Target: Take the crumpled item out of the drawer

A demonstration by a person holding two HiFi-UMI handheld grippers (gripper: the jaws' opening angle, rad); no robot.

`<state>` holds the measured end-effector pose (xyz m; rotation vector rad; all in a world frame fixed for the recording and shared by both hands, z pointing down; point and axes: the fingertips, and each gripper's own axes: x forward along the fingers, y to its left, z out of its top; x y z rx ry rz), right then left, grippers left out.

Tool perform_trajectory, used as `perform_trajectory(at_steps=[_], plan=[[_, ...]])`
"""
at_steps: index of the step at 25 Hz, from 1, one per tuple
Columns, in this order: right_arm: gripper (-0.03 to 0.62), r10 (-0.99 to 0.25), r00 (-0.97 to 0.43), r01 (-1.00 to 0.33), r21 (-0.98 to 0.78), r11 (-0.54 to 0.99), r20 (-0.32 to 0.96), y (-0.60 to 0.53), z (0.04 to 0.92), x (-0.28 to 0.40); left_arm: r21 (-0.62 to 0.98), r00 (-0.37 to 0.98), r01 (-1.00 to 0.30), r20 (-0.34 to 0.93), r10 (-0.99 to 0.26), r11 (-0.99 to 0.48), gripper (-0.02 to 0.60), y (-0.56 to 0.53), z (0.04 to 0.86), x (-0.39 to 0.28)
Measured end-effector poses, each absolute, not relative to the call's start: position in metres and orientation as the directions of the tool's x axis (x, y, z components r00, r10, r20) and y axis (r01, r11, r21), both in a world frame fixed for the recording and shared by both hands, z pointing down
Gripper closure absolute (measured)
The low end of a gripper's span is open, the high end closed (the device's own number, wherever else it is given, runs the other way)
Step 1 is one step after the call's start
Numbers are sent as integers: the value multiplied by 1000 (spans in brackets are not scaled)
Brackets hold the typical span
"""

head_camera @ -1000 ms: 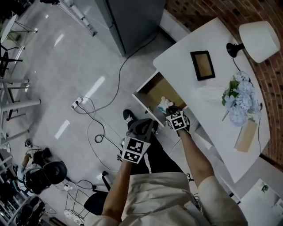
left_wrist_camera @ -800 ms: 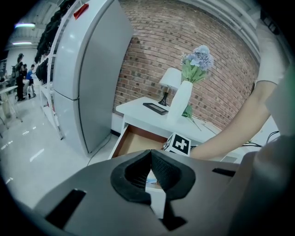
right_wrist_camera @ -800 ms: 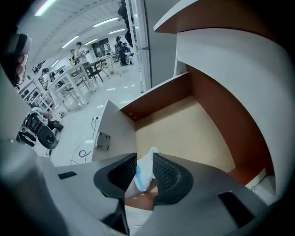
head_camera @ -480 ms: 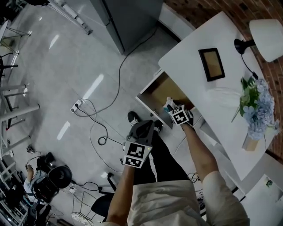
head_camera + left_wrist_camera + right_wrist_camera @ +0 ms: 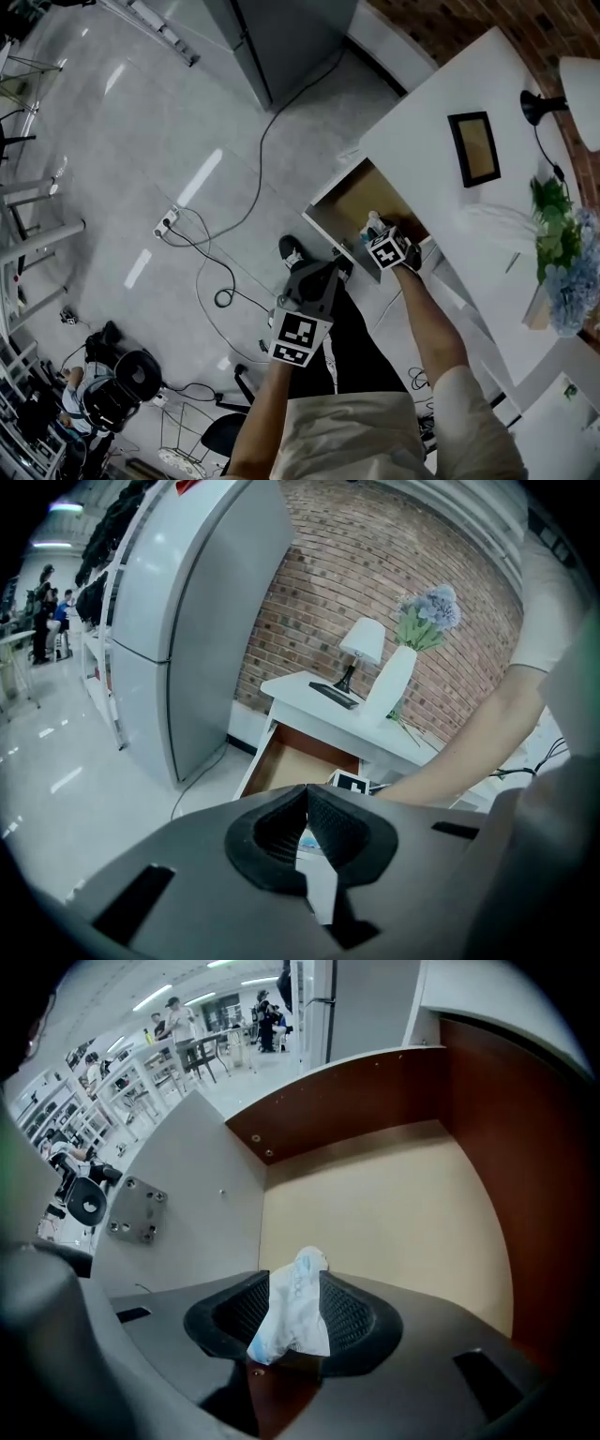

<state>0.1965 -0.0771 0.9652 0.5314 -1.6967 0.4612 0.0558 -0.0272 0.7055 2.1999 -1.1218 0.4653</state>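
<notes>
The drawer (image 5: 349, 199) of the white table stands pulled out, its floor tan (image 5: 375, 1213). A white crumpled item (image 5: 374, 221) lies near the drawer's front. My right gripper (image 5: 378, 232) reaches into the drawer. Its jaws are opening, and the crumpled item (image 5: 292, 1312) stands between the two pads (image 5: 347, 1312), which do not squeeze it. My left gripper (image 5: 322, 270) hangs outside the drawer, in front of it and over the floor. In its own view the left gripper (image 5: 307, 794) is shut with nothing in it, and the open drawer (image 5: 298, 766) lies ahead.
On the white table (image 5: 422, 141) lie a picture frame (image 5: 473, 148), a black lamp (image 5: 581, 84) and flowers (image 5: 562, 248). A grey fridge (image 5: 281, 37) stands beyond the drawer. Cables (image 5: 216, 272) and a power strip (image 5: 164, 223) lie on the floor to the left.
The right gripper has stayed in the drawer at the crumpled item and closed in over it. The left gripper has barely moved. The head view has shifted, so the table sits further right.
</notes>
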Motion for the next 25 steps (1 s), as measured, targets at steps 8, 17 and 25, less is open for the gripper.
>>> perform_trajectory(at_steps=[8,17,25], plan=[[387,-72,-65,-543,25,840,995,-84,985,194,409,588,-809,547,-596,-422,565,-37,716,34],[515,-74,-39,-503,45,863,996,-82,987,194,412,576,-817,564,-592,-403,565,-39,736,14],[526,-146,-101,-562,65,824,984,-95,950,189,393,566,-824,560,-605,-408,565,-39,719,24]])
